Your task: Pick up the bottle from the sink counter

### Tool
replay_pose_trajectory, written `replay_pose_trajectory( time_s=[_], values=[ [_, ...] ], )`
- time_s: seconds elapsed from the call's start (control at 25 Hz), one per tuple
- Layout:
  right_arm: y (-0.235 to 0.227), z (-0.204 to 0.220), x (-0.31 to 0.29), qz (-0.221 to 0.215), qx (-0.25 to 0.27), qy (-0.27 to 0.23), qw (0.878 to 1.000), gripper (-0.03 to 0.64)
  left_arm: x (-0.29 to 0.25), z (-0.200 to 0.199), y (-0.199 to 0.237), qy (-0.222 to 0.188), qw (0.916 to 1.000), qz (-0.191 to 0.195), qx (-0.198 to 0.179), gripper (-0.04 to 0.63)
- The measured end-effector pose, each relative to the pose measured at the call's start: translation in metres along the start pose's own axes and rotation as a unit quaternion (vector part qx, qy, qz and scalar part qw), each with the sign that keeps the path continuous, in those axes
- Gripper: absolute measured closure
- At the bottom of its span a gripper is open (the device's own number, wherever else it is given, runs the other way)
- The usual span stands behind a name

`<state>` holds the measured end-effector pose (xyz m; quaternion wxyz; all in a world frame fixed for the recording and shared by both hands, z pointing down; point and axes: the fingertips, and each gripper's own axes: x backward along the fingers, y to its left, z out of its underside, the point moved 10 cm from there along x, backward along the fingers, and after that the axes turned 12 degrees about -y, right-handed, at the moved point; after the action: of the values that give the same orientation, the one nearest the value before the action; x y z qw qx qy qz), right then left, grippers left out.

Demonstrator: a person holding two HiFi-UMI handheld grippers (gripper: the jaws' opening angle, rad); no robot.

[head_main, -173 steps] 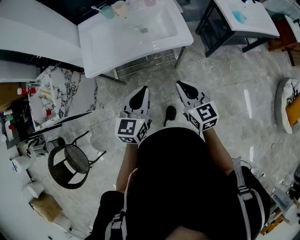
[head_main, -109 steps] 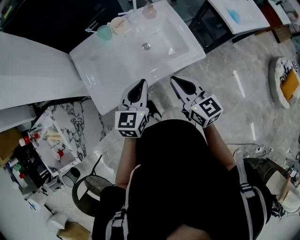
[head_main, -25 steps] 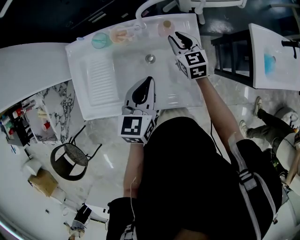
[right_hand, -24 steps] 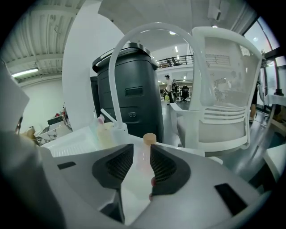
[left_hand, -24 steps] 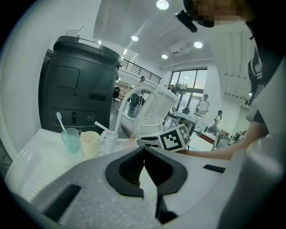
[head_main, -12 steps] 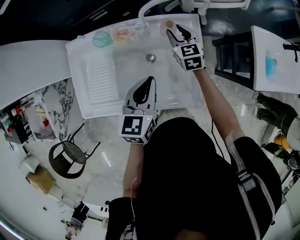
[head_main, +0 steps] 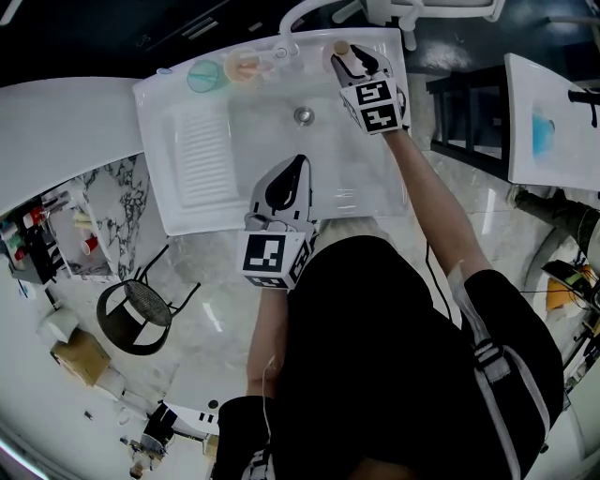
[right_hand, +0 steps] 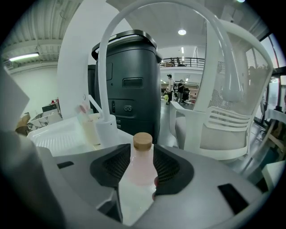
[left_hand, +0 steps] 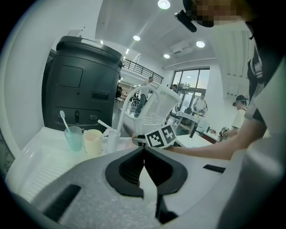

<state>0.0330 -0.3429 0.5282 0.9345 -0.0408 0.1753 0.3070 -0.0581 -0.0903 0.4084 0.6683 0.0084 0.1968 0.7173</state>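
Right hand-held gripper, jaws having just opened wide, flanked the pink bottle on the bench; left hand-held gripper was pressed together.

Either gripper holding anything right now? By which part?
Nothing is held. The jaws of the right gripper have just been opening and stand apart around the pink bottle at its neck, not pressing it. The left gripper has its jaws together, empty.

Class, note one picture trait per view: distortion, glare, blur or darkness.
Head view: fisheye curves the edges of the white sink counter; glossy floor glares. Left gripper view: bright ceiling lights, dark corners. Right gripper view: pale pink bottle with wooden cap sharp, cups behind it blurred.
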Motion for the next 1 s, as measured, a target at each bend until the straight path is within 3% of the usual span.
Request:
replay_pose_trajectory(
  time_s=[0.44, 1.0],
  values=[
    [0.003, 0.000, -0.010, 0.006, 0.011, 0.010, 1.000, 0.488, 0.006, 0.002, 0.001, 0.001, 1.0000, -0.004, 0.001, 0.577],
    [0.002, 0.003, -0.007, 0.018, -0.012, 0.007, 1.000, 0.499, 0.017, 0.001, 0.000, -0.009, 0.9999, -0.014, 0.001, 0.577]
  ],
)
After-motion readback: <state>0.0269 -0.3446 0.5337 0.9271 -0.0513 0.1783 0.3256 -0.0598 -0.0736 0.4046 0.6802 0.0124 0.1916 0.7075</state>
